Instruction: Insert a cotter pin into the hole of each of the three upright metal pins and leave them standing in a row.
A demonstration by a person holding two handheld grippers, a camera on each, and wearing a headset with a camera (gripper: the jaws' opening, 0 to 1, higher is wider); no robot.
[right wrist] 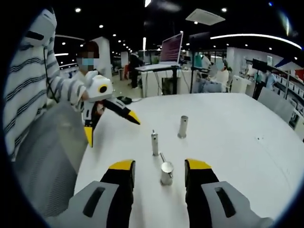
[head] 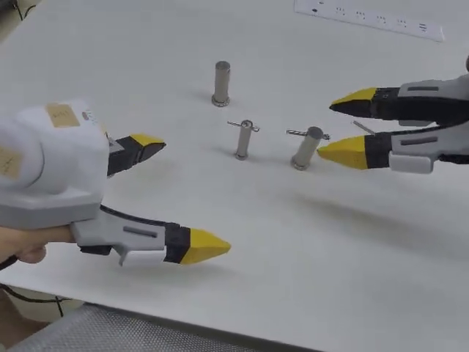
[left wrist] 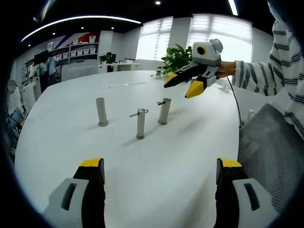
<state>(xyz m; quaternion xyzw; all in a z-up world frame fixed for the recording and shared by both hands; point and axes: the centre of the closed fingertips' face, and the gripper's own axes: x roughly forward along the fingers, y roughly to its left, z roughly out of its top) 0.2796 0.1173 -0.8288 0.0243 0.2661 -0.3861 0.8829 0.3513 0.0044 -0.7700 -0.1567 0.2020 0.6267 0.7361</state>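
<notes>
Head view: left hand-held gripper (head: pixel 190 196) wide open, empty, low left over table (head: pixel 293 242); right hand-held gripper (head: pixel 327 129) open beside nearest metal pin (head: pixel 308 147), which carries a cotter pin (head: pixel 297 133) | Left gripper view: three pins in a row, far-left pin (left wrist: pixel 101 111) bare | Right gripper view: nearest metal pin between the spread jaws, clear of both.

On the white desk (head: pixel 293 242), a bare grey metal pin (head: pixel 221 83) stands far left; a second grey pin (head: pixel 243 139) nearer, to its right; a third grey pin (head: pixel 308 148) rightmost, just left of the right gripper (head: pixel 325 129) and its jaws.
</notes>
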